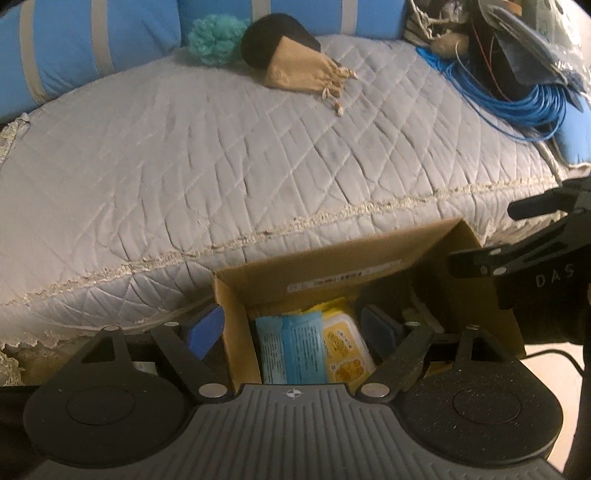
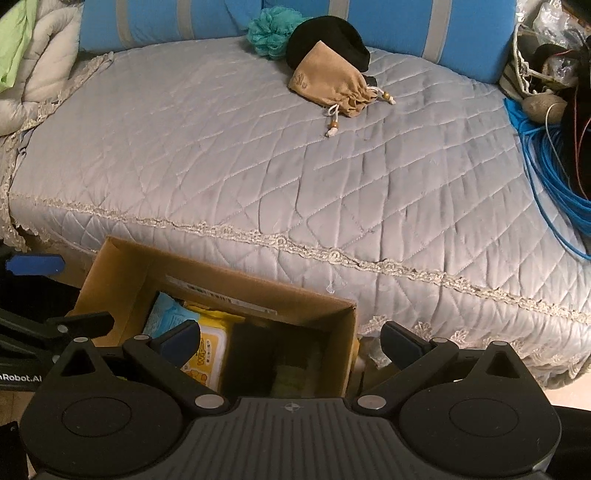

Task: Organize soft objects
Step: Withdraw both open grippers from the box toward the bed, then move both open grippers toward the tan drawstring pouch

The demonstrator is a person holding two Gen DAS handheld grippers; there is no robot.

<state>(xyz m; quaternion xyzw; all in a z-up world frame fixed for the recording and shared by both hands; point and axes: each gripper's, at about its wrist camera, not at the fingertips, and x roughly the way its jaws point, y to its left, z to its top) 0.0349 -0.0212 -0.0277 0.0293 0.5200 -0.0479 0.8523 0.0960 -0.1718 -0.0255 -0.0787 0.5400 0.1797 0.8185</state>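
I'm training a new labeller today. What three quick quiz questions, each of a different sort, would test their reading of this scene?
1. True or false: the tan drawstring pouch lies inside the cardboard box.
2. Multiple choice: what sits just behind the pouch? A) a red towel B) a black soft item C) a white pillow
3. Fill in: the left tool and the right tool both have their jaws ____, with nothing gripped.

Key
1. False: it lies on the grey quilted cover, far from the box.
2. B, with a teal pom-pom beside it.
3. Open.
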